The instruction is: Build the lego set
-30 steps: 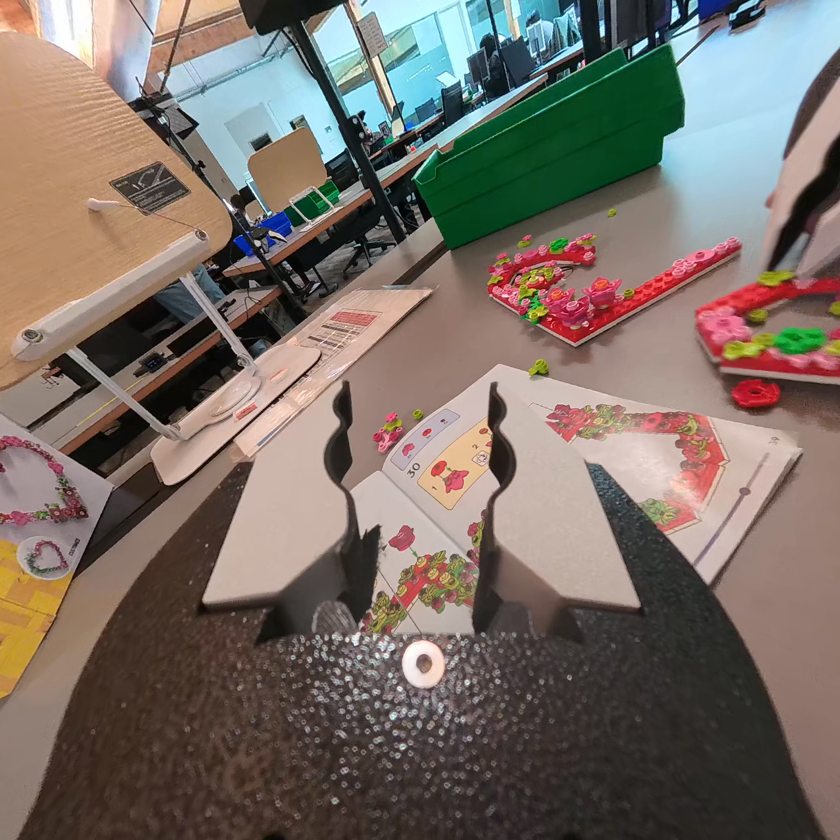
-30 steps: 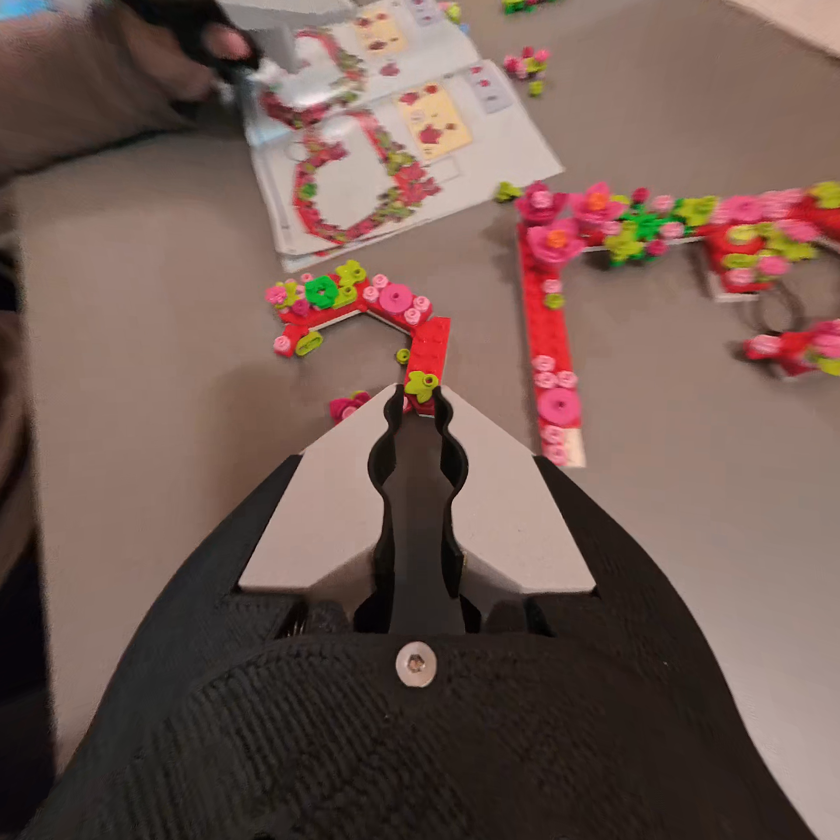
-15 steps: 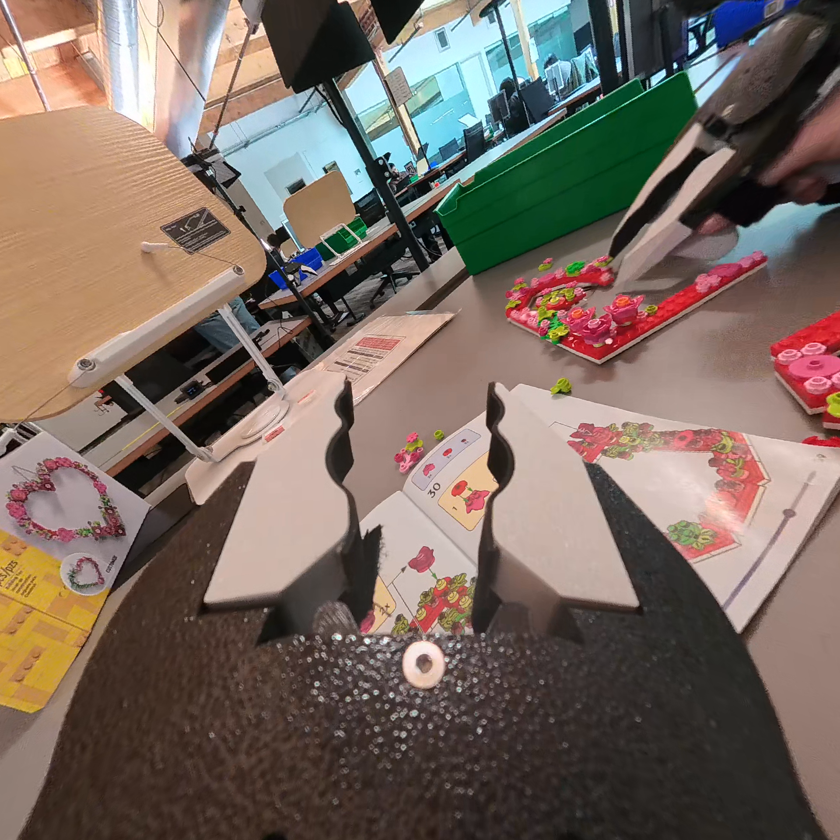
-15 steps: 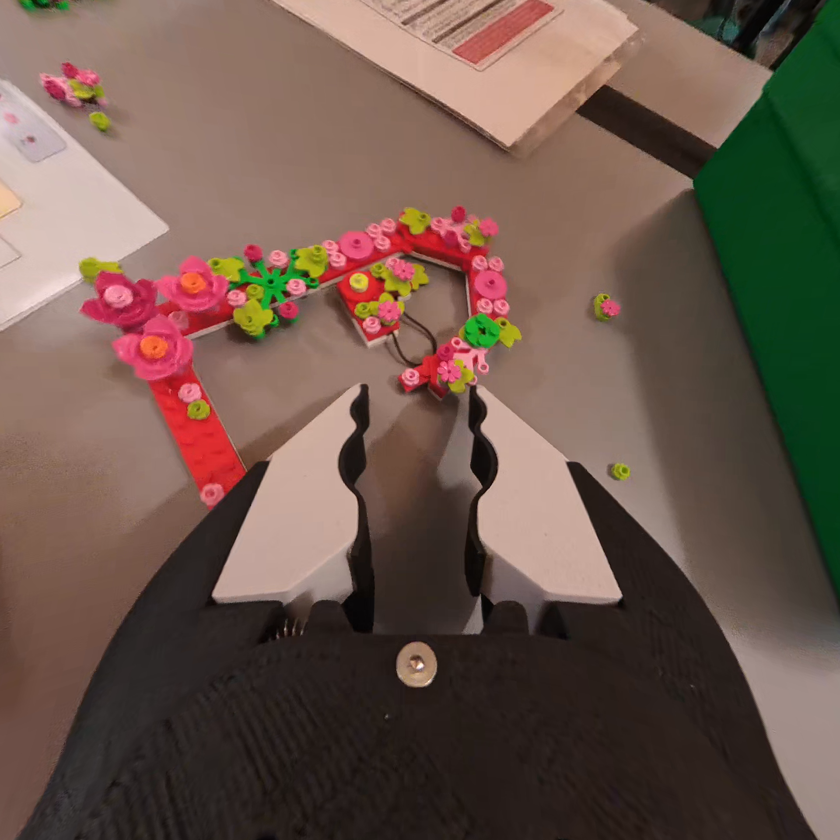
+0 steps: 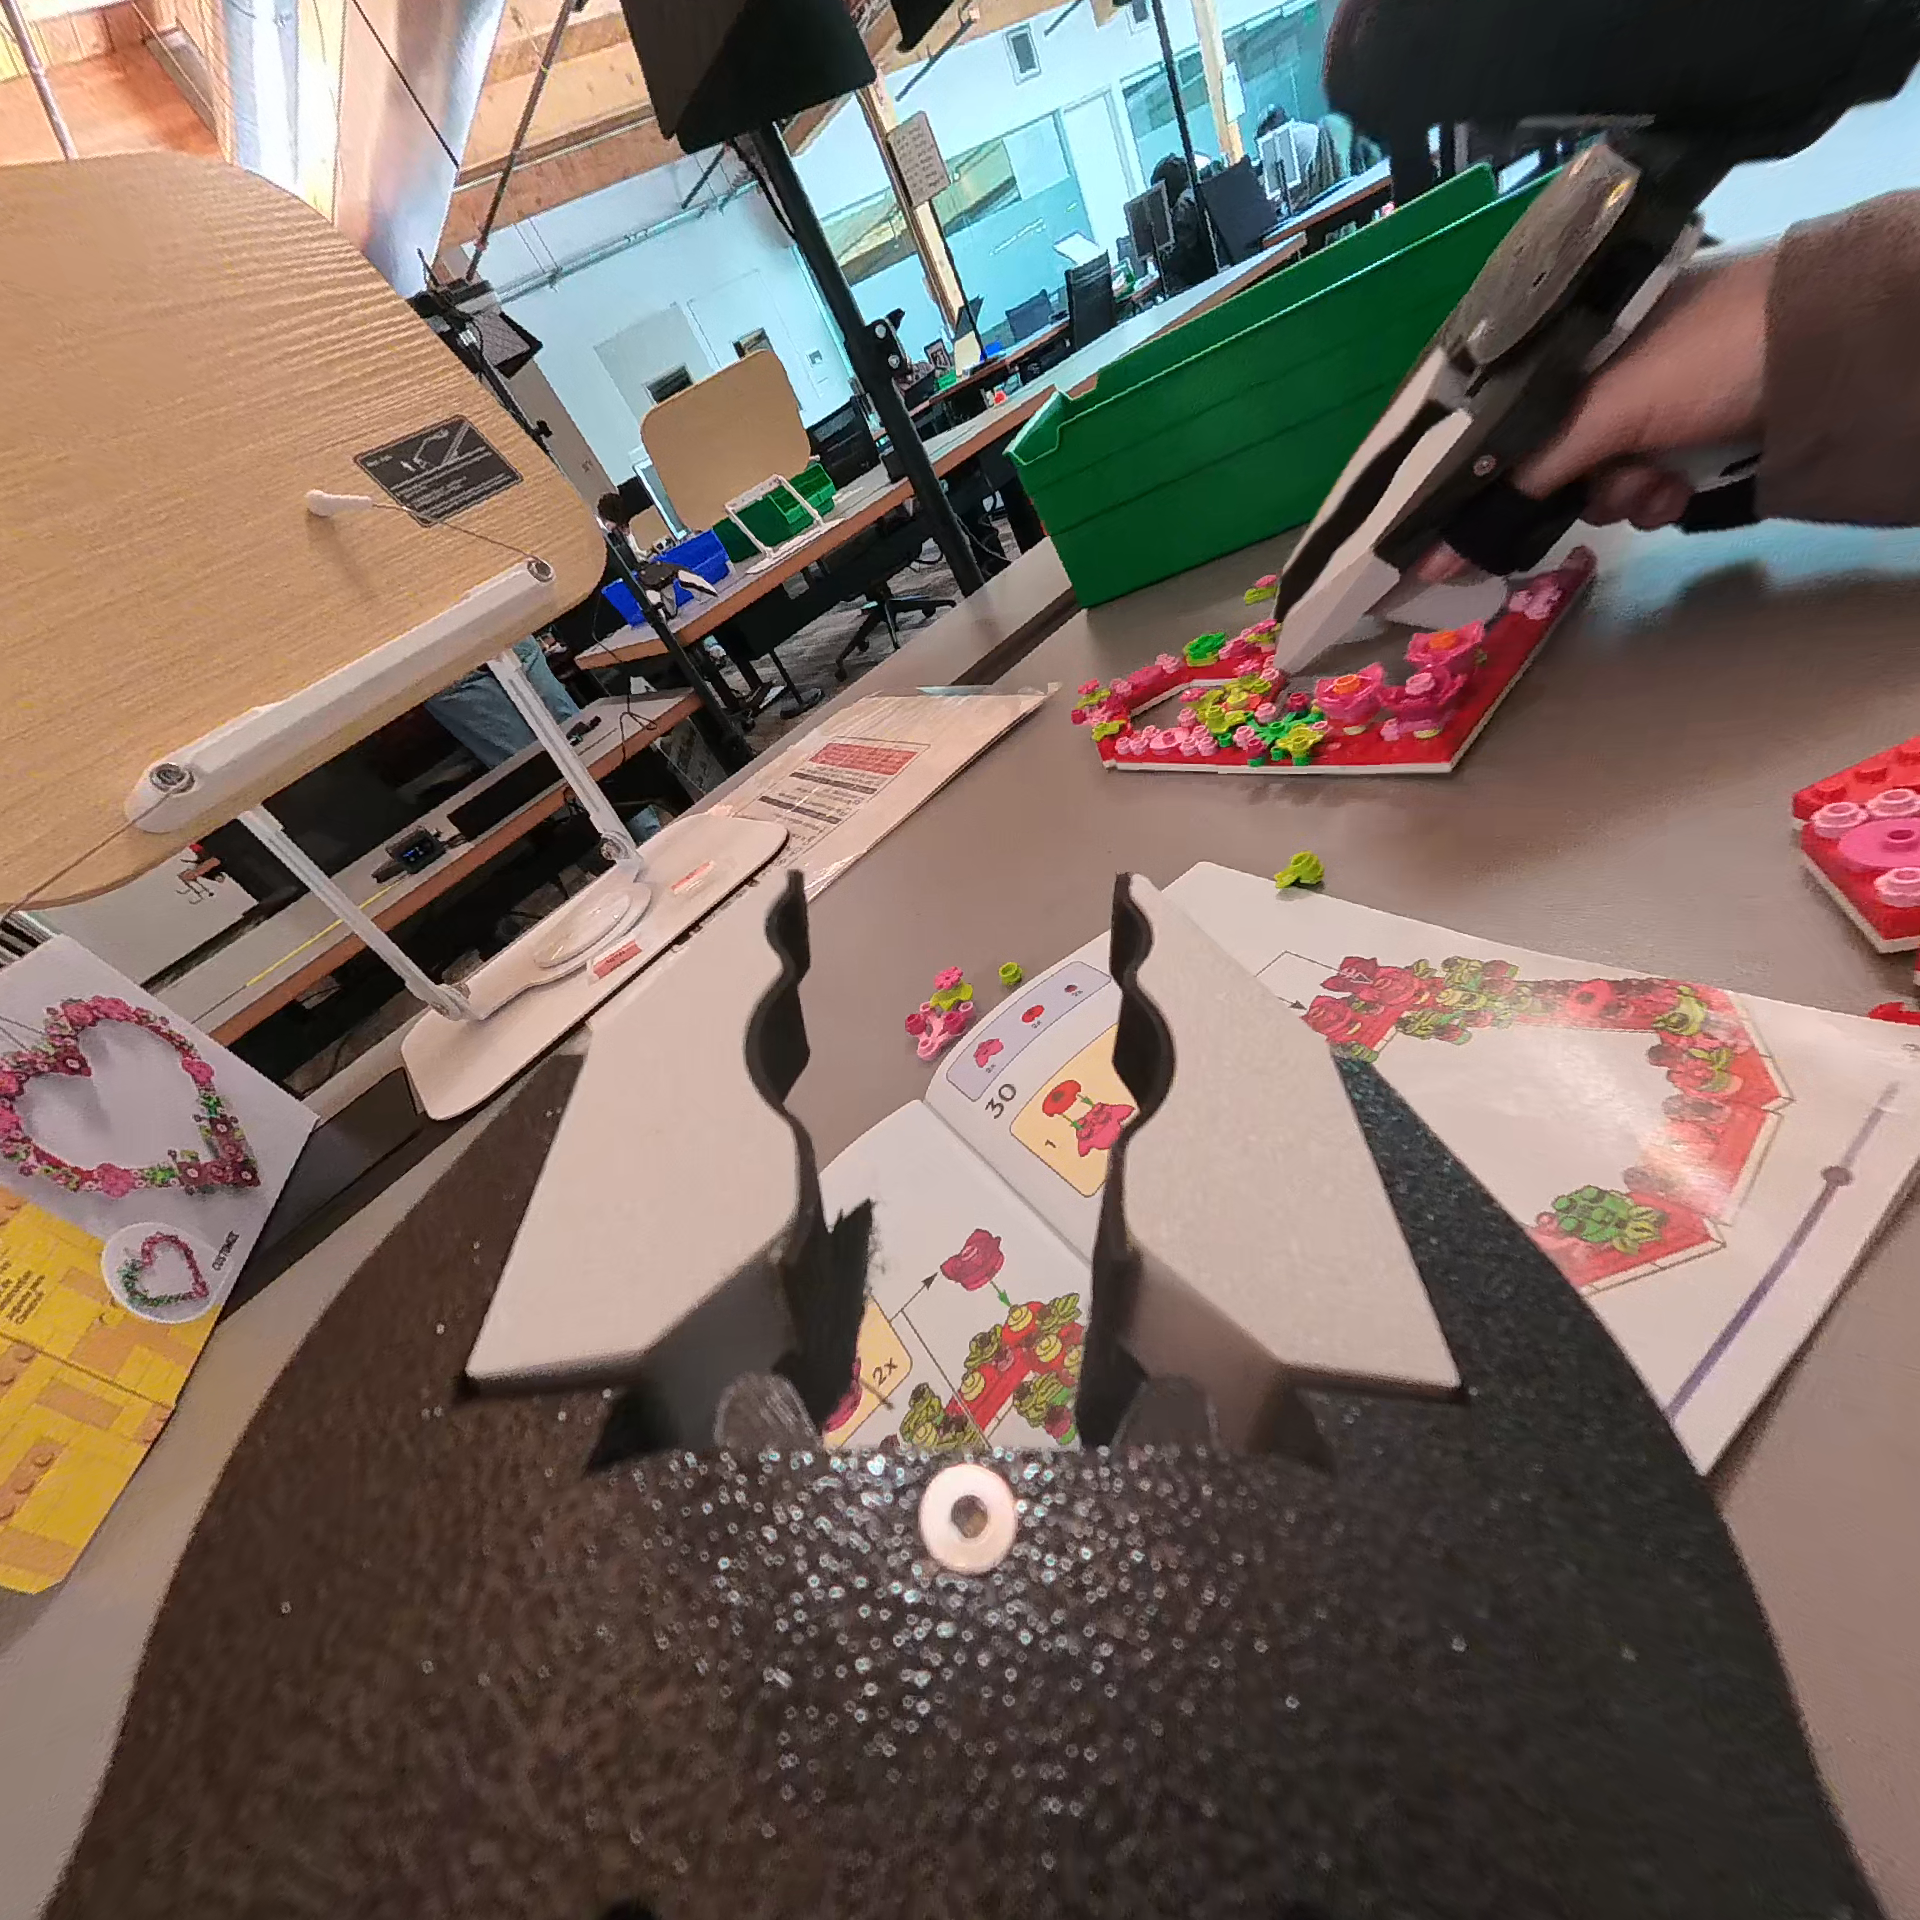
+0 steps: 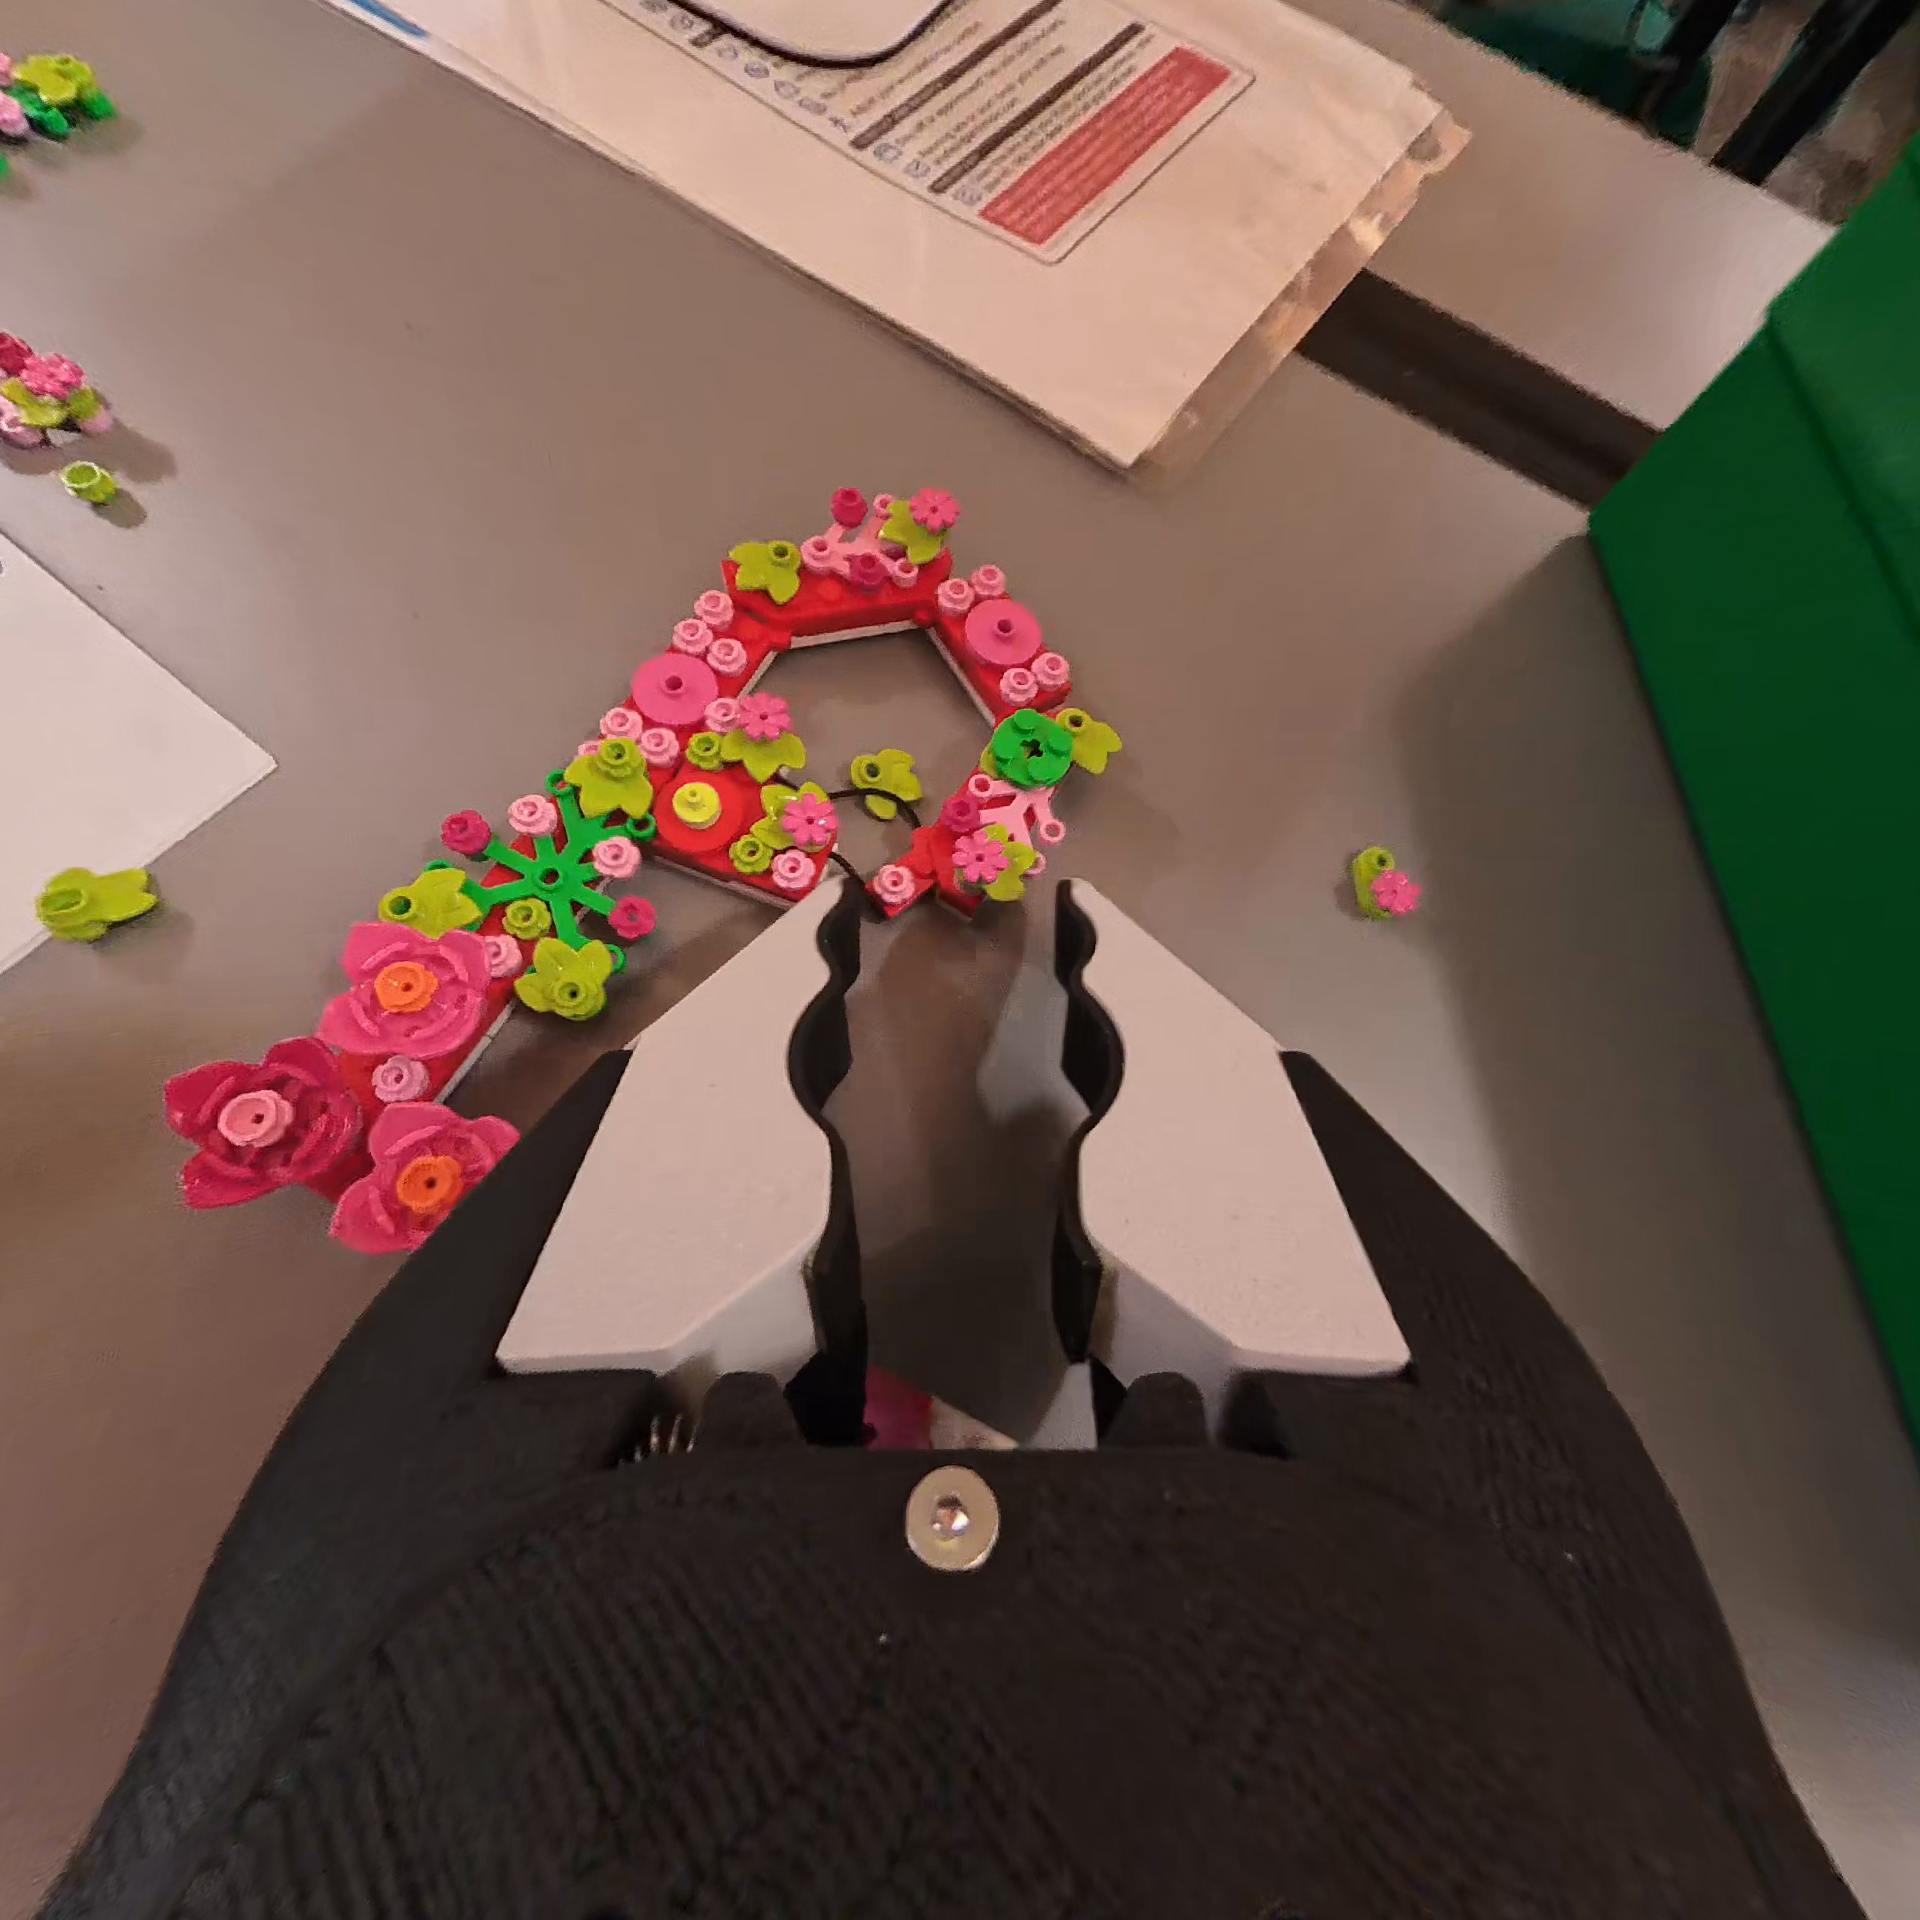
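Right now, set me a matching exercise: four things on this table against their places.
Things:
1. right gripper
2. left gripper
3. green bin
4. loose lime leaf

Places:
A. over the open instruction booklet
B. table's right edge
C. beside the booklet's corner
D. at the flowered red lego section

Pairs: 1-D, 2-A, 3-B, 4-C

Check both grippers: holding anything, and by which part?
Nothing held. Left gripper is open above the instruction booklet; right gripper is open, tips at the flowered red Lego section.
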The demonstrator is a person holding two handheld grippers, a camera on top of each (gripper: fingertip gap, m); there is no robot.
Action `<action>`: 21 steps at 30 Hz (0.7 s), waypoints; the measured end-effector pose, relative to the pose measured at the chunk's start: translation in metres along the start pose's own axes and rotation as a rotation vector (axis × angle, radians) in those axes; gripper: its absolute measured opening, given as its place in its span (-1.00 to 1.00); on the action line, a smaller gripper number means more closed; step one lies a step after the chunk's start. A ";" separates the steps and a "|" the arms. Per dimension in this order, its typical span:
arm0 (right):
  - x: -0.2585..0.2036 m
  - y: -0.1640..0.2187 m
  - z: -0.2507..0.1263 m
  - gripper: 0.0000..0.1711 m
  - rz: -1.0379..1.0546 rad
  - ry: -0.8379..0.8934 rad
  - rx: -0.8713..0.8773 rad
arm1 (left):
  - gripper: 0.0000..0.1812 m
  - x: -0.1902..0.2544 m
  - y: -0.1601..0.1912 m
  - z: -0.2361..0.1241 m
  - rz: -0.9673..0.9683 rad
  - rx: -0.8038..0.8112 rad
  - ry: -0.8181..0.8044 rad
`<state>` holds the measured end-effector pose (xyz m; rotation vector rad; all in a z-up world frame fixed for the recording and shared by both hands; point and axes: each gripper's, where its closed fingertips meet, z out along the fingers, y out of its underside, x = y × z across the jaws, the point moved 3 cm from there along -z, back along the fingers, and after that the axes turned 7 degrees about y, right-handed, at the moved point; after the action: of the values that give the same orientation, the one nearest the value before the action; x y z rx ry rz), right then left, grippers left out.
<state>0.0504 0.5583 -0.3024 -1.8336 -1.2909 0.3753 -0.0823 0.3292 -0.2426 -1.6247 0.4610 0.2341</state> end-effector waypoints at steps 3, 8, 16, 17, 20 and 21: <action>0.000 -0.011 -0.023 -0.50 -0.040 -0.059 0.107 | -0.37 -0.001 0.000 0.000 -0.014 0.000 0.003; -0.052 -0.001 -0.077 -0.49 -0.065 -0.588 0.223 | -0.38 0.000 -0.001 0.000 -0.017 0.010 0.006; -0.056 0.026 -0.060 -0.45 -0.285 -0.503 0.076 | -0.38 0.005 -0.002 0.001 -0.007 0.008 0.024; -0.057 0.030 -0.057 -0.46 -0.313 -0.491 0.044 | -0.38 0.005 -0.002 0.001 -0.009 0.010 0.025; -0.061 0.032 -0.055 -0.57 -0.345 -0.493 0.021 | -0.38 0.005 -0.001 0.002 -0.013 0.008 0.027; -0.062 0.032 -0.055 -0.61 -0.360 -0.484 0.018 | -0.38 0.005 -0.002 0.002 -0.013 0.009 0.028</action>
<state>0.0802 0.4746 -0.3070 -1.4987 -1.9011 0.6533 -0.0769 0.3299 -0.2435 -1.6231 0.4721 0.1998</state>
